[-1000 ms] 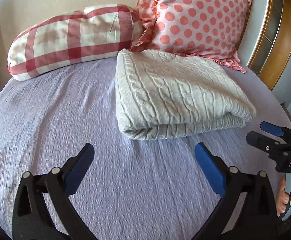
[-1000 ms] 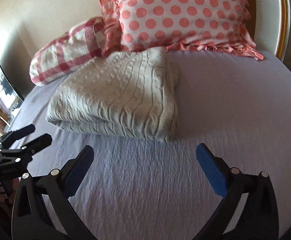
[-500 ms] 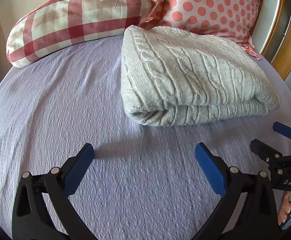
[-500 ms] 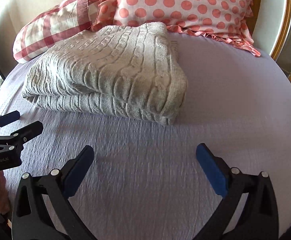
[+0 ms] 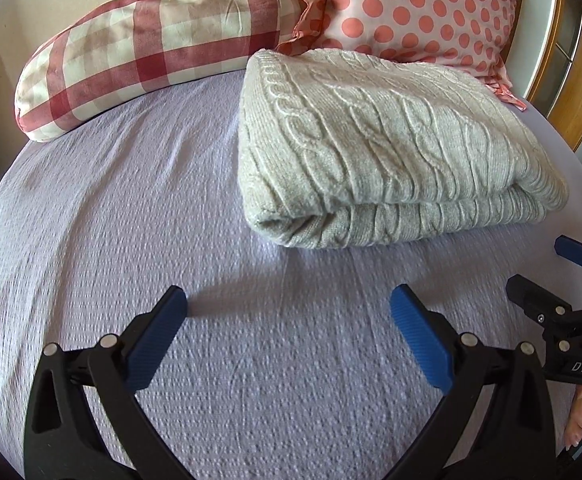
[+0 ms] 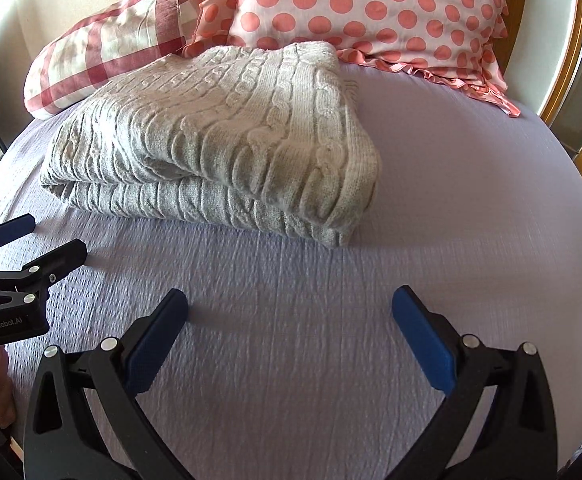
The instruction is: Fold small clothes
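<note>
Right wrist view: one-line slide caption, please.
Open right gripper hovers over lavender sheet before folded cable-knit sweater.

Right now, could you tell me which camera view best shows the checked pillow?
The left wrist view: there the checked pillow lies in sight from end to end against the wall. In the right wrist view it is smaller, and the folded knit sweater and the polka-dot pillow cover its right part.

Left gripper (image 5: 289,334) and right gripper (image 6: 290,334) sit side by side, jaws spread wide, holding nothing.
</note>
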